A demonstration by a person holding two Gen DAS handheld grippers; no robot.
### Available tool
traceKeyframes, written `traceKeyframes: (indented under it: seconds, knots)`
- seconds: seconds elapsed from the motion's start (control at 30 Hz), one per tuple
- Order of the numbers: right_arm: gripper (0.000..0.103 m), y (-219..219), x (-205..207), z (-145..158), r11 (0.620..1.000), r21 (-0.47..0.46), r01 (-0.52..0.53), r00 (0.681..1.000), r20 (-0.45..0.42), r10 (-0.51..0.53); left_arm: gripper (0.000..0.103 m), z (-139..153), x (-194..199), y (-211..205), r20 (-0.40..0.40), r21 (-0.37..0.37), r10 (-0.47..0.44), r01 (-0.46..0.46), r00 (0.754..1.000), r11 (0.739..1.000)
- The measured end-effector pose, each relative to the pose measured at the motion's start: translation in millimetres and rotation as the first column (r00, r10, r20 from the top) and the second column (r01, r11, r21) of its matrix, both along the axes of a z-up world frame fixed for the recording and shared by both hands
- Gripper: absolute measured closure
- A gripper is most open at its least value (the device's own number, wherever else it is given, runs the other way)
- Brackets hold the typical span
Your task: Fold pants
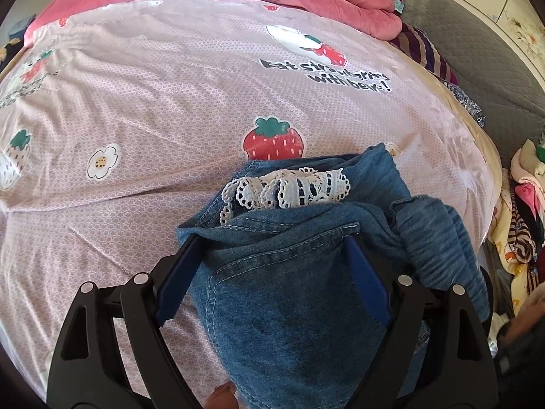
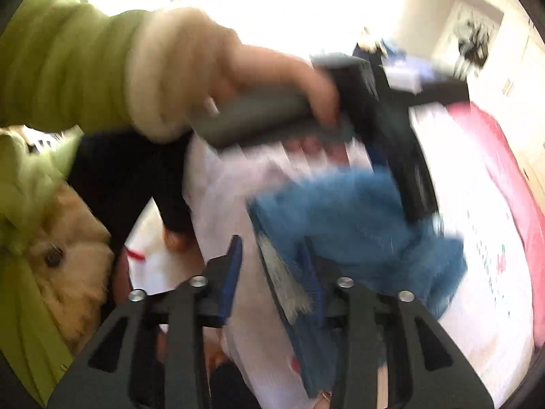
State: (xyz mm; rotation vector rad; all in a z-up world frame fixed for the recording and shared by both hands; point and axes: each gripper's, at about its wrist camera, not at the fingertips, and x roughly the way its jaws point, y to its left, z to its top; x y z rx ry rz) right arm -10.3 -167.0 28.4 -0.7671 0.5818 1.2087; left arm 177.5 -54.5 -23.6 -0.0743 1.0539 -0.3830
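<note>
On a pink strawberry-print bedsheet (image 1: 153, 102), folded blue denim pants with white lace trim (image 1: 289, 272) fill the left gripper (image 1: 272, 259), whose wide-spread jaws flank them. Partly open, the right gripper (image 2: 272, 259) straddles their blurred edge, grip unclear.

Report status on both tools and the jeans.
Left tool wide, clamped on folded denim jeans. Right tool open, blurred, jeans edge at its right pad. Nothing blocking on strawberry-print bedsheet.

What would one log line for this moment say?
task: fold pants | left gripper: straddles pants, grip unclear | right gripper: open at pants edge | on: bedsheet
</note>
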Motion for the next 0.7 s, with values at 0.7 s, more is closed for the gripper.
traceKeyframes:
  seconds: [0.7]
  knots:
    - [0.103,16.8,-26.9,-48.1,0.966,-0.242,-0.089,0.992,0.066,0.108,0.024,-1.3,-3.2,3.3,0.022,-0.016,0.004,-0.004,1.000,1.000]
